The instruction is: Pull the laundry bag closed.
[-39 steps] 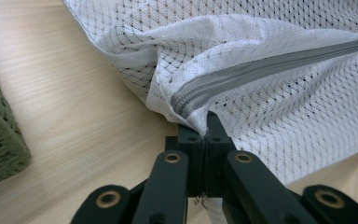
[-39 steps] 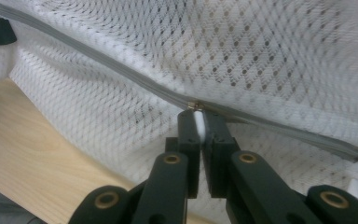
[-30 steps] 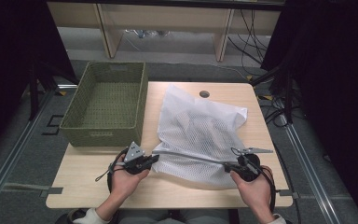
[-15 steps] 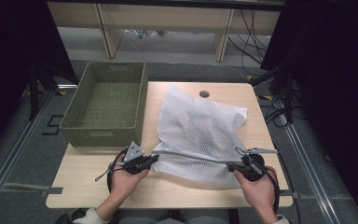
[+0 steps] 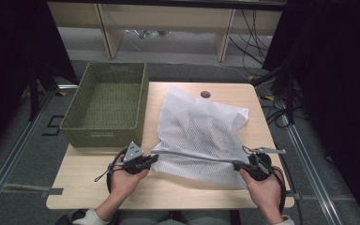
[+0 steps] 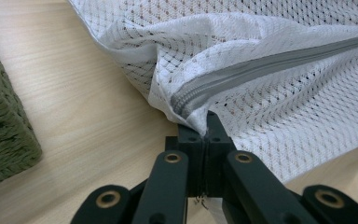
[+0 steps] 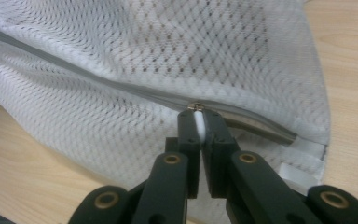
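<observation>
A white mesh laundry bag (image 5: 201, 124) lies on the wooden table (image 5: 84, 176), with dark contents showing faintly through the mesh. A grey zipper (image 5: 194, 155) runs along its near edge. My left gripper (image 5: 153, 158) is shut on the bag's left corner (image 6: 193, 119), right at the zipper's (image 6: 261, 65) end. My right gripper (image 5: 237, 165) is shut on the small metal zipper pull (image 7: 196, 106), close to the right end of the zipper (image 7: 98, 77). The zipper is stretched taut between the two grippers.
An empty green woven basket (image 5: 105, 105) stands on the table's left side, its corner (image 6: 4, 140) close to my left gripper. A round cable hole (image 5: 205, 94) sits near the far edge. Bare table lies in front of the bag.
The right gripper has crept slightly to the right along the zipper. The left gripper and the bag's corner have stayed put.
</observation>
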